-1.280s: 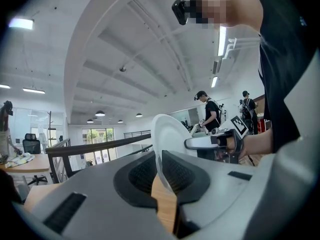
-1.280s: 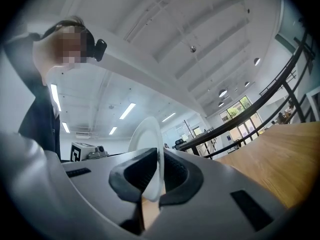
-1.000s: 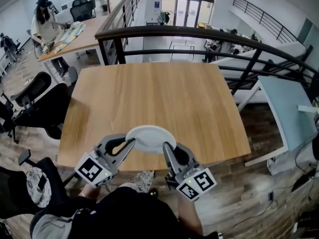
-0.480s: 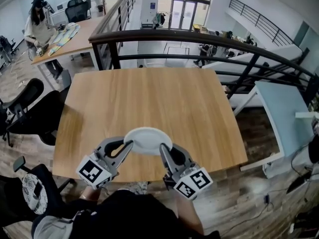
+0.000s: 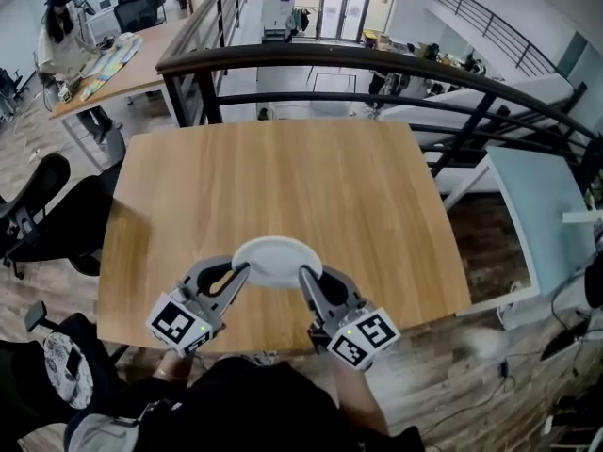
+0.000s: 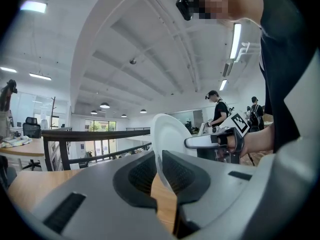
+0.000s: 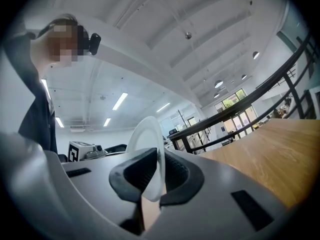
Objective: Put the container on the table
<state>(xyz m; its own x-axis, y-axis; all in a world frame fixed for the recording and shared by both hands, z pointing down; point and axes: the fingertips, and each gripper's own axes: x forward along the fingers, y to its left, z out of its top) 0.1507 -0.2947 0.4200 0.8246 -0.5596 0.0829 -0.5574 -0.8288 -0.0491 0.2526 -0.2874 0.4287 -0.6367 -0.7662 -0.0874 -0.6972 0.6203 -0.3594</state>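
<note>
The container is a shallow white dish [image 5: 277, 259], held over the near part of the wooden table [image 5: 283, 182]. My left gripper [image 5: 245, 269] is shut on its left rim and my right gripper [image 5: 303, 273] is shut on its right rim. In the left gripper view the white dish [image 6: 170, 134] stands edge-on between the dark pads, with the right gripper behind it. The right gripper view shows the dish rim [image 7: 150, 139] pinched the same way. Whether the dish touches the tabletop cannot be told.
A black curved railing [image 5: 377, 64] runs behind the table's far edge. A pale blue table [image 5: 537, 224] stands at the right. Black office chairs [image 5: 38, 205] stand at the left. A person works at a far desk [image 5: 104, 64] at top left.
Both grippers with the dish have moved forward over the table's near edge, further onto the tabletop, and have sunk a little. Both stay shut on the rim.
</note>
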